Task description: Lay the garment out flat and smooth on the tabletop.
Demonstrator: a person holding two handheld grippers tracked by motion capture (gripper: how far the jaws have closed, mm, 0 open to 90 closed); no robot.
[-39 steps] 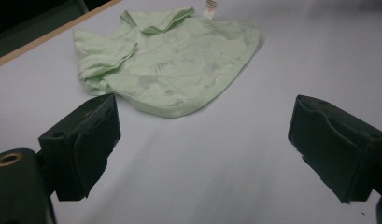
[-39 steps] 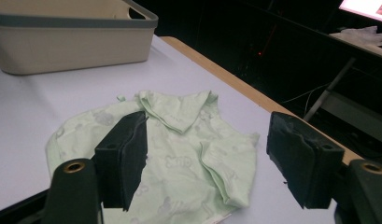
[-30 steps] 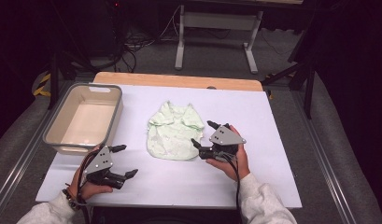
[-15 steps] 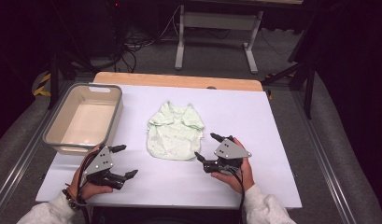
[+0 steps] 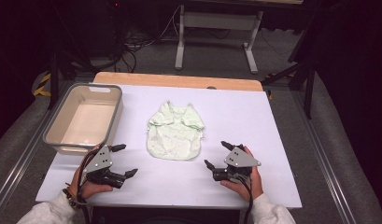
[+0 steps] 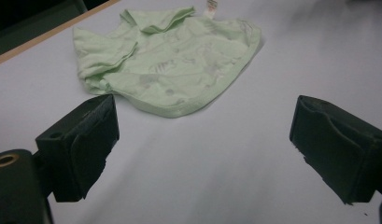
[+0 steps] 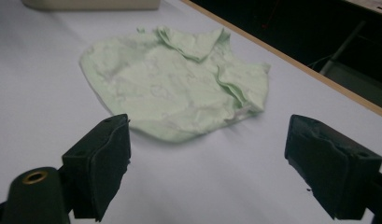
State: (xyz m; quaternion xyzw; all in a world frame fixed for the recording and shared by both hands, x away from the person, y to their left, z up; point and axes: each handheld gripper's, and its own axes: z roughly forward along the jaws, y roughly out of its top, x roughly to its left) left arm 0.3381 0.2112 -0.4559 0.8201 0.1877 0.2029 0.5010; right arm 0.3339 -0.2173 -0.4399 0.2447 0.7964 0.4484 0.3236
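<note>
1. Green garment (image 5: 174, 131) lies crumpled flat on white table sheet (image 5: 272, 121), mid-table, nothing touching it.
2. L gripper (image 5: 123, 161) near front edge, jaws spread wide, empty; garment ahead of it, apart.
3. R gripper (image 5: 217, 155) at front right of garment, jaws spread wide, empty, near its hem w/o contact.
4. Plastic bin (image 5: 115, 112) sits at table's left, beside garment, apart.
</note>
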